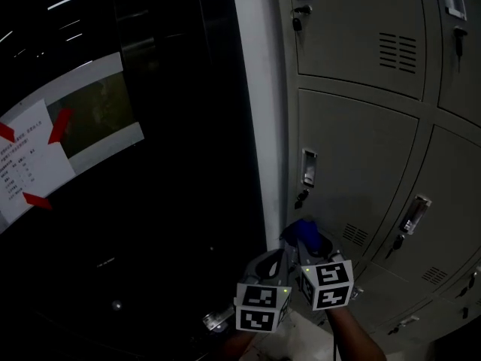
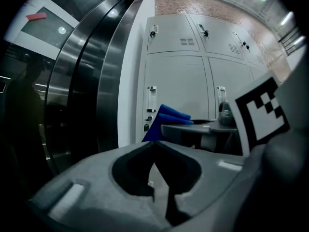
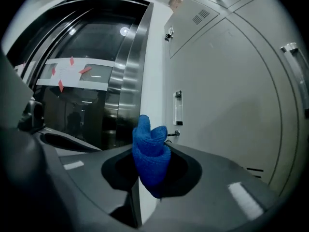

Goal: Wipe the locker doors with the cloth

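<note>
Grey locker doors (image 1: 353, 156) fill the right of the head view, each with a latch handle (image 1: 308, 168) and a keyhole. Low in the middle, my right gripper (image 1: 304, 238) is shut on a bunched blue cloth (image 1: 301, 228), held just short of the lower left door. In the right gripper view the cloth (image 3: 147, 132) stands up from the right gripper (image 3: 149, 151), the door (image 3: 227, 105) just to its right. My left gripper (image 1: 276, 260) hangs beside it, jaws shut on nothing. In the left gripper view the left gripper (image 2: 154, 143) points at the lockers (image 2: 178, 81), the cloth (image 2: 166, 117) just beyond it.
A white pillar (image 1: 259, 89) borders the lockers on the left. Left of it are dark glossy metal doors (image 1: 173, 164) with a paper notice and red arrows (image 1: 30, 164). More locker doors (image 1: 451, 194) continue to the right and above.
</note>
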`<state>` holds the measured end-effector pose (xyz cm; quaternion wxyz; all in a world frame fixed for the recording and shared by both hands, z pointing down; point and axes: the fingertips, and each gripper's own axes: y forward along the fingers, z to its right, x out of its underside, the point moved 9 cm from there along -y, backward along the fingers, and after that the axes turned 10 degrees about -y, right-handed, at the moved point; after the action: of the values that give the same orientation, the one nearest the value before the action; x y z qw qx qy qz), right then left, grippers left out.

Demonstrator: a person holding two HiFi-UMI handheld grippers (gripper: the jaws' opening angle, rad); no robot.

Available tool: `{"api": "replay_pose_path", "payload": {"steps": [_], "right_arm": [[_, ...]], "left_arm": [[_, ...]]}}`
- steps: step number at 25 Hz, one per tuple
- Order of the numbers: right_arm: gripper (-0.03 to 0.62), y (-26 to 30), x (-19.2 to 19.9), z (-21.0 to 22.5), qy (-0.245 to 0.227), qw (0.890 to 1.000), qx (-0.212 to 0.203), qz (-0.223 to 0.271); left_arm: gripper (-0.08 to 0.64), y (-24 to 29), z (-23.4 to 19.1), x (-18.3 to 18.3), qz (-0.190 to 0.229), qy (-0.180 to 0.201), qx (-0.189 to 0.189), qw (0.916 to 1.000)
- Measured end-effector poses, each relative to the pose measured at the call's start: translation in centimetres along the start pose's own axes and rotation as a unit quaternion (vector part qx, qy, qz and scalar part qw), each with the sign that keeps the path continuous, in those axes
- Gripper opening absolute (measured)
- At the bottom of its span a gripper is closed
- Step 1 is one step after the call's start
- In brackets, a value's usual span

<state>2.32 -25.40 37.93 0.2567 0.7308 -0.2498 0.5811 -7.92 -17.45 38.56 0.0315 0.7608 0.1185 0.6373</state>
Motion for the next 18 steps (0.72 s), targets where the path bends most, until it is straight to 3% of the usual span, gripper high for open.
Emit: {"api": "replay_pose_path", "payload": {"steps": [8,18], "right_arm": [[0.086,5.5,0.2,1.6,-0.012,1.0,0.006,-0.013],[0.086,7.1,0.3,1.7,-0.001,0.997,0.064,-0.029]], "left_arm": [[0.002,3.4,-1.4,-0.6,-0.009,0.014,0.009,0.9998],[0.002,5.9,-3.6,-2.3,-0.025,0.034,0.076,0.9962]]}}
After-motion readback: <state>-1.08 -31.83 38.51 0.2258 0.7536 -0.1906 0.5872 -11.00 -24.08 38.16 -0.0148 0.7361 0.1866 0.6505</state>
